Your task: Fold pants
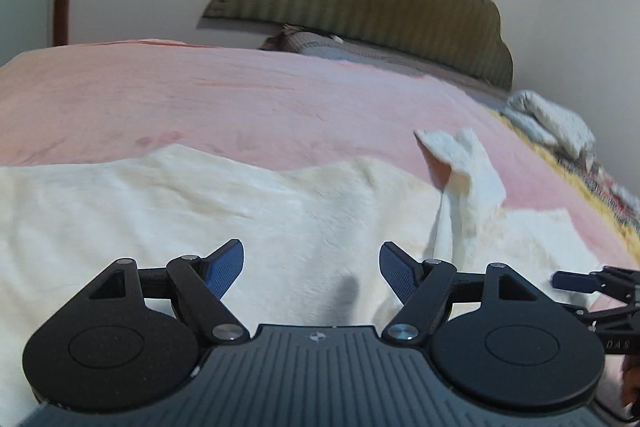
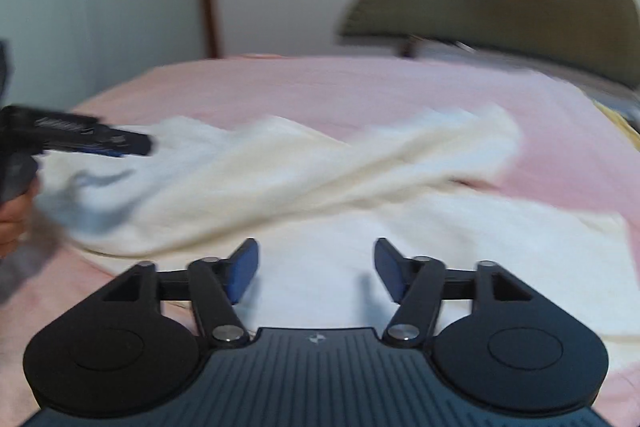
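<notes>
Cream-white fleece pants [image 1: 240, 203] lie spread across the pink bed cover [image 1: 200, 95]. One leg is flipped up in a fold at the right [image 1: 468, 167]. In the right wrist view the pants [image 2: 320, 171] lie crumpled with one leg crossing over the other. My left gripper [image 1: 311, 269] is open and empty just above the fabric; it also shows at the left edge of the right wrist view [image 2: 132, 145]. My right gripper [image 2: 315, 269] is open and empty above the pants; it shows at the right edge of the left wrist view [image 1: 576, 281].
An olive padded headboard [image 1: 368, 7] stands at the far end of the bed. A folded white cloth [image 1: 556, 123] and a patterned blanket [image 1: 600, 183] lie at the right side. A white wardrobe [image 2: 80, 7] stands at the left.
</notes>
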